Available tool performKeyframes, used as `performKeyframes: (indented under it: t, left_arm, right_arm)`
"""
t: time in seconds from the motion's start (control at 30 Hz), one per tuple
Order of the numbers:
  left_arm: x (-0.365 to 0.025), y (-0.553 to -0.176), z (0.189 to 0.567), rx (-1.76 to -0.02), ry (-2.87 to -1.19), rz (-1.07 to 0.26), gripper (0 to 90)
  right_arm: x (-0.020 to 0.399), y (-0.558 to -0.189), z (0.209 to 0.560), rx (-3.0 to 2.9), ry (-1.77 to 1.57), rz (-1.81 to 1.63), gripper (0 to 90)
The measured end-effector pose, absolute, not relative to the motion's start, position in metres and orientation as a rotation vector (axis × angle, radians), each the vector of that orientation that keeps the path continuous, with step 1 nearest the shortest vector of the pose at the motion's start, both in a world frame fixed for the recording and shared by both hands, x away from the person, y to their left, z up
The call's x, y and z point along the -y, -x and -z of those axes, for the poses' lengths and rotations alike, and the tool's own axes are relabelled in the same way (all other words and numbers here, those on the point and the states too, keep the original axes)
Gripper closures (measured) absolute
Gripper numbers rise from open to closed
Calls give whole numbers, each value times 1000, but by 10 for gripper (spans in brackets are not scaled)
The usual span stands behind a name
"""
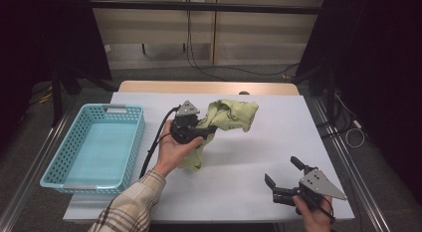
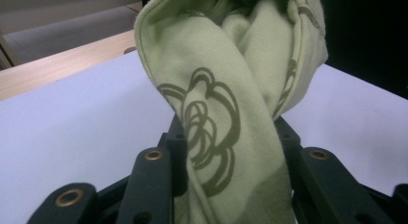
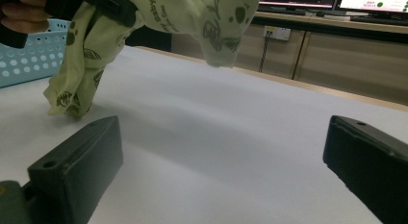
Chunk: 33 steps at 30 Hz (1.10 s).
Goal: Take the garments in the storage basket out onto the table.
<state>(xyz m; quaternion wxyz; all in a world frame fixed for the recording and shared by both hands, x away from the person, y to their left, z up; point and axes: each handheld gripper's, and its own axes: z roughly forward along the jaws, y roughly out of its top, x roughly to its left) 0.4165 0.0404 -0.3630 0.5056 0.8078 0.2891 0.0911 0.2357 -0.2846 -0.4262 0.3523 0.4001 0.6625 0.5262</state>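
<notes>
A broad white table top [image 1: 259, 157] fills the middle of the room, and everything else sits in relation to it. Toward its left edge stands a light blue plastic basket [image 1: 130, 142] with perforated walls and two handle slots, its long side running along the table's edge and its near corner just over the table's front left.

Near the middle of the table, a little toward the far side, a pale yellow-green cloth garment printed with dark outline drawings [image 1: 234, 115] is held up off the surface. Most of it is bunched in the air, while one hanging end droops down and touches the table top. In the left gripper view the fabric [image 2: 226, 89] runs straight up between the two black jaws, which pinch it from both sides.

The left gripper [image 1: 204, 130] is clamped on that garment, held by a hand coming out of a plaid sleeve [image 1: 132, 207], with its black cable trailing down toward the table's front.

The right gripper [image 1: 281, 173] rests low at the front right corner of the table, well apart from the garment, its jaws spread wide with only bare table between them.
</notes>
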Motion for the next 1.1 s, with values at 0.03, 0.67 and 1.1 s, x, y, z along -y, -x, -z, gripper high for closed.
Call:
performKeyframes:
  t: [0.03,0.67,1.1]
  left_arm:
    - [-40,-418,364,-692,-1961,-219,629]
    - [-15,-430,402,-735,-2077,-153,622]
    - [9,-433,430,-740,-2191,-92,591]
  right_arm:
    - [285,-236,426,-1715,-1035,-1362,0]
    - [284,-237,427,-1719,-1047,-1367,0]
    - [284,-238,428,-1721,-1050,-1375,0]
